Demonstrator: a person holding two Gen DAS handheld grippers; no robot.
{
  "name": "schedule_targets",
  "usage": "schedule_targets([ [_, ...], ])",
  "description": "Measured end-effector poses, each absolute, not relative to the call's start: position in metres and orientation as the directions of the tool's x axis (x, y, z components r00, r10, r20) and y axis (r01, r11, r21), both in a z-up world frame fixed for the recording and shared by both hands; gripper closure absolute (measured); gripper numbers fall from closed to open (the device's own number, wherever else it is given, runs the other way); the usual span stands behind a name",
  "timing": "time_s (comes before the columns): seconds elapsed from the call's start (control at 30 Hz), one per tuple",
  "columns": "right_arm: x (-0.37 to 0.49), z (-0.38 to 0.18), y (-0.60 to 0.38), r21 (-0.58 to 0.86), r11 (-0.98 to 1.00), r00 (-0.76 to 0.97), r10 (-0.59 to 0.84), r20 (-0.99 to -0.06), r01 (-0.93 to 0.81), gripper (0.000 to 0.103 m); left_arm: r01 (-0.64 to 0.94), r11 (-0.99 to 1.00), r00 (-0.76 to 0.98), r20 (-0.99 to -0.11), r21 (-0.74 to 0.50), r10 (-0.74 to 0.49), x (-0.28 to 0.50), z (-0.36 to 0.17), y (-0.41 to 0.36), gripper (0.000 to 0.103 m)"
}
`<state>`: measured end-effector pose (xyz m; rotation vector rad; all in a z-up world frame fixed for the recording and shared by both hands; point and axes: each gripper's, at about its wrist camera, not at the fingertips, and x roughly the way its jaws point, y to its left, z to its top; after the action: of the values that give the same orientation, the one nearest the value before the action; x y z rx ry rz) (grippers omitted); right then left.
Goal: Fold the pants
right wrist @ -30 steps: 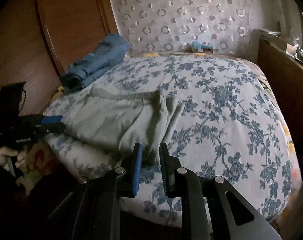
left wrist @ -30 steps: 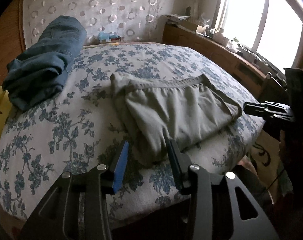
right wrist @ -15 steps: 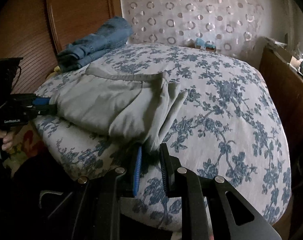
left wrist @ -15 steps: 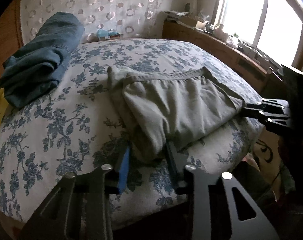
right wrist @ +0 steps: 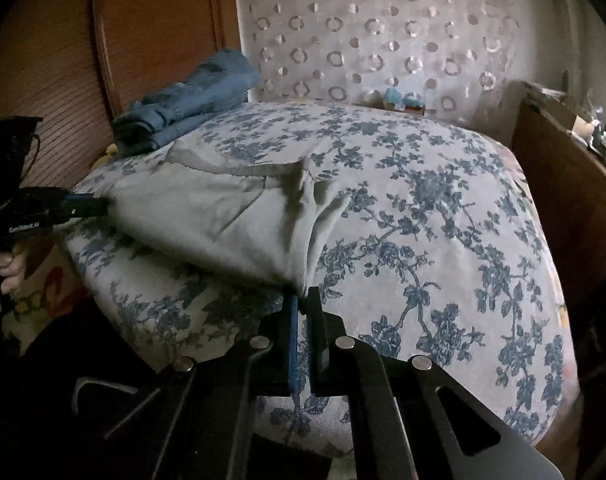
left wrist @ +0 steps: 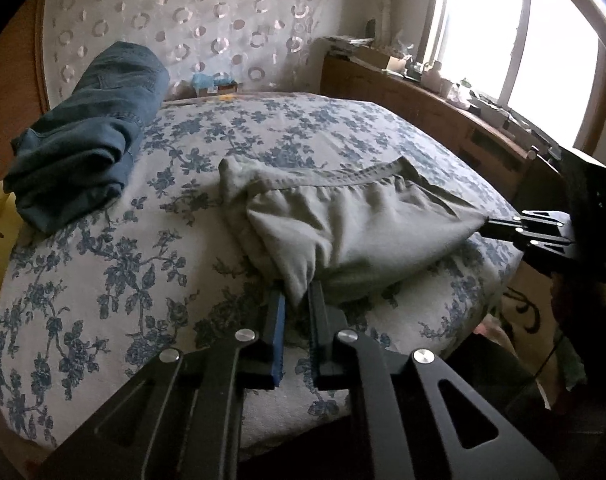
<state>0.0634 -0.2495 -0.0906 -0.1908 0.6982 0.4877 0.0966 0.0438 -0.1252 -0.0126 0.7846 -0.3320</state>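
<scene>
Both tongs are clamping the pants [left wrist: 355, 224]: my left gripper [left wrist: 297, 308] is pinching one near corner and my right gripper [right wrist: 303, 304] the other. I am seeing the grey pants lying on the flowered bed [left wrist: 103, 280], with folded jeans [left wrist: 87, 136] resting well apart near the headboard.

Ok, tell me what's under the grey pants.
The grey pants lie on the floral bedspread, the only thing showing around them. Their own lower layers are folded under the top one. Anything else beneath is covered.
</scene>
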Motion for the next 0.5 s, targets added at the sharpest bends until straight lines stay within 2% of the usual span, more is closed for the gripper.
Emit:
schedule_targets([
  [0.13,0.066,-0.09,-0.246,-0.018,0.865,0.648,0.362,-0.67,-0.501,0.1,0.286,0.947,0.648,-0.699,-0.144,-0.302,0.098,-0.125,0.045,0.092],
  [0.27,0.068,-0.088,-0.254,0.039,0.863,0.626,0.396,-0.671,-0.504,0.1,0.296,0.944,0.653,-0.692,-0.143,-0.309,0.094,-0.115,0.042,0.09],
  [0.37,0.062,-0.08,-0.256,0.048,0.862,0.637,0.409,-0.653,-0.504,0.099,0.32,0.938,0.658,-0.682,-0.131,-0.32,0.092,-0.108,0.039,0.078],
  [0.43,0.057,-0.075,-0.256,0.037,0.865,0.65,0.403,-0.644,-0.5,0.099,0.33,0.936,0.662,-0.677,-0.123,-0.322,0.091,-0.104,0.037,0.064],
  [0.5,0.053,-0.07,-0.255,0.031,0.864,0.657,0.405,-0.636,-0.502,0.099,0.329,0.938,0.669,-0.674,-0.11,-0.314,0.092,-0.101,0.034,0.06],
])
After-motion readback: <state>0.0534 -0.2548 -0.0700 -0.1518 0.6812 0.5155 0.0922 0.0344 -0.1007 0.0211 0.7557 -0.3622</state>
